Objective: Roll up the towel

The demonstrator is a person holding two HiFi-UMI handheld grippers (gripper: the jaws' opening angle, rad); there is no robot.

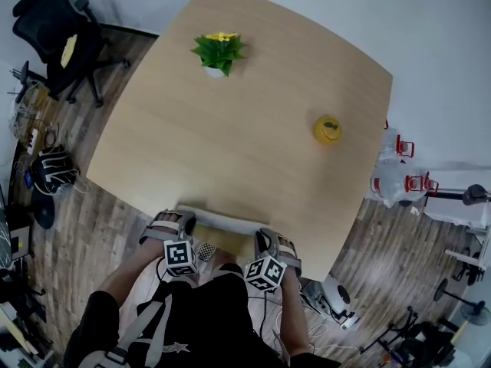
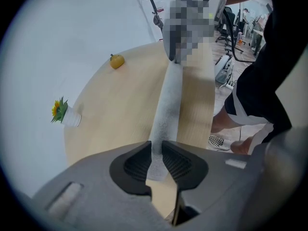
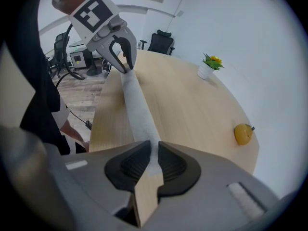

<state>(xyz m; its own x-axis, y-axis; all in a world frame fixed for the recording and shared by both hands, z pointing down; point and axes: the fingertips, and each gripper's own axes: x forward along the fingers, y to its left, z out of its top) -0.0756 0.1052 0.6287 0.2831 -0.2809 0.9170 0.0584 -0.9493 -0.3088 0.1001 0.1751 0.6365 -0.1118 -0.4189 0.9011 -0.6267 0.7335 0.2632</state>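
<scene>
The towel (image 1: 222, 221) is a tight white roll lying along the near edge of the wooden table (image 1: 253, 113). My left gripper (image 1: 186, 223) is shut on the roll's left end, and in the left gripper view the towel (image 2: 167, 113) runs from between its pads (image 2: 179, 163) toward the other gripper. My right gripper (image 1: 262, 238) is shut on the right end; in the right gripper view the towel (image 3: 137, 110) stretches from its pads (image 3: 172, 164) to the left gripper (image 3: 120, 57).
A potted yellow flower (image 1: 219, 52) stands at the table's far side and a yellow lemon-like fruit (image 1: 327, 129) at its right. A black office chair (image 1: 57, 33) stands off the far left corner. The person's legs and feet (image 2: 238, 146) are right by the near edge.
</scene>
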